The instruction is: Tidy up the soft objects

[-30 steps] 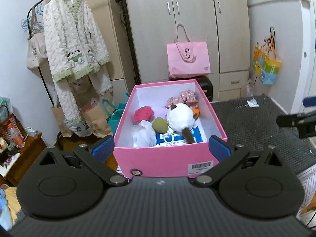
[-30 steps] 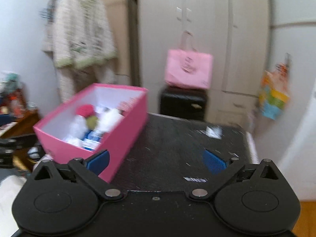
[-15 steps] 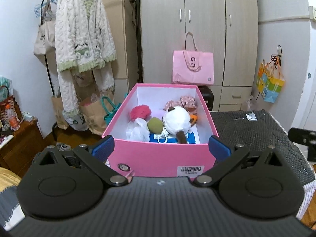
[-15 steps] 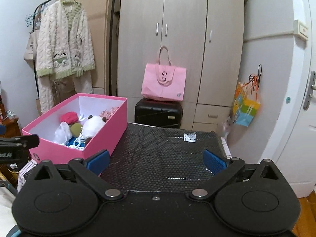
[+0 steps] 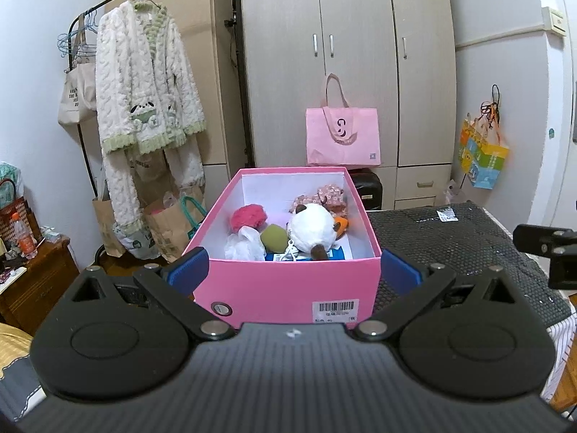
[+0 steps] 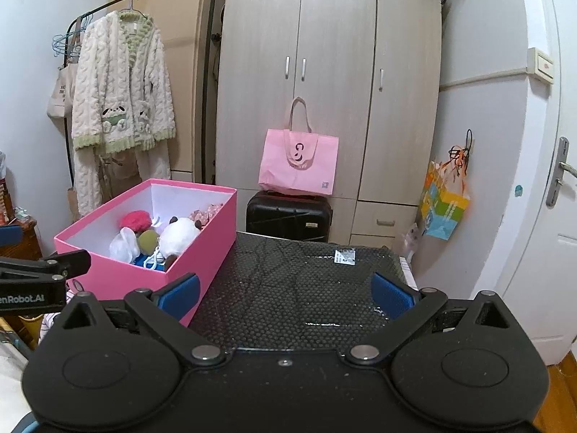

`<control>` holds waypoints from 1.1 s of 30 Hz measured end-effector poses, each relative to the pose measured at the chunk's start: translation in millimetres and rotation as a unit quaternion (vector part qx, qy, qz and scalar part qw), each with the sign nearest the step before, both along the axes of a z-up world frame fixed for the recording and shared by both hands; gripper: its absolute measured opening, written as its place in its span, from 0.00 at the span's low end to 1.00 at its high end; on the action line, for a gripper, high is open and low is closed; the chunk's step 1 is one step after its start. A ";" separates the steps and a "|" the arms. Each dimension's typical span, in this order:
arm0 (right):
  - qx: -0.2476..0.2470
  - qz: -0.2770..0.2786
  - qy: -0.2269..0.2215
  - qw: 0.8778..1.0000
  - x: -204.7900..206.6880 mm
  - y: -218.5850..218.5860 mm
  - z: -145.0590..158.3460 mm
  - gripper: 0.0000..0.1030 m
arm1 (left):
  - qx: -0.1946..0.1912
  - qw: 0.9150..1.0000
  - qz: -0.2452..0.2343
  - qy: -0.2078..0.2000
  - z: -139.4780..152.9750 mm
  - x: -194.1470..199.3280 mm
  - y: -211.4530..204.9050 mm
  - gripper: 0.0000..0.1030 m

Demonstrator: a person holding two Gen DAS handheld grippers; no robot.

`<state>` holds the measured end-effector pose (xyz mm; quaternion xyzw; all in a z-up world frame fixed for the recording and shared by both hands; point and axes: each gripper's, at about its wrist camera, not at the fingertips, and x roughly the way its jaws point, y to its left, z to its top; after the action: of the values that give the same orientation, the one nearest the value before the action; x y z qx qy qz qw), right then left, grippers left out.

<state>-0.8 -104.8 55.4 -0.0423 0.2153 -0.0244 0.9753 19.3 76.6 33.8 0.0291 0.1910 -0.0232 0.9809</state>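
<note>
A pink box (image 5: 288, 288) stands at the left end of a black mesh-covered table (image 6: 306, 288). Inside it lie a white plush (image 5: 312, 229), a red fluffy ball (image 5: 249, 216), an olive-green ball (image 5: 273, 236), a white soft bundle (image 5: 243, 245), a pink floral fabric piece (image 5: 330, 196) and a blue-and-white pack (image 5: 339, 254). My left gripper (image 5: 294, 270) is open, its fingers wide on either side of the box's near wall. My right gripper (image 6: 285, 294) is open and empty over the table, right of the pink box (image 6: 202, 245).
A small white packet (image 6: 345, 256) lies near the table's far edge. Behind stand a black suitcase (image 6: 288, 216) with a pink tote bag (image 6: 299, 160) on it, a wardrobe (image 6: 324, 90) and a clothes rack with a fluffy robe (image 6: 120, 93). A door (image 6: 541, 180) is at right.
Both cameras pulled back and levelled out. The right view swung from blurred and tilted to steady. The box contents have not moved and both grippers stayed open.
</note>
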 end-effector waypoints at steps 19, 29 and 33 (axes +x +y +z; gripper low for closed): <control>0.029 -0.020 0.004 0.999 -0.7 -14.2 -8.0 1.00 | 0.009 1.000 0.023 -0.004 -2.0 -4.6 -3.3 1.00; 0.034 -0.030 0.008 0.999 -1.4 -18.7 -10.8 1.00 | 0.008 1.000 0.029 -0.010 -8.9 -4.2 -2.4 1.00; 0.039 -0.036 0.011 0.999 -1.9 -24.3 -13.2 1.00 | 0.009 1.000 0.024 -0.010 -10.3 -3.7 -2.8 1.00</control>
<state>-2.8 -129.2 42.2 0.0035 0.2280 -0.0502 0.9724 15.6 73.8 23.5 0.0339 0.1819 0.0029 0.9827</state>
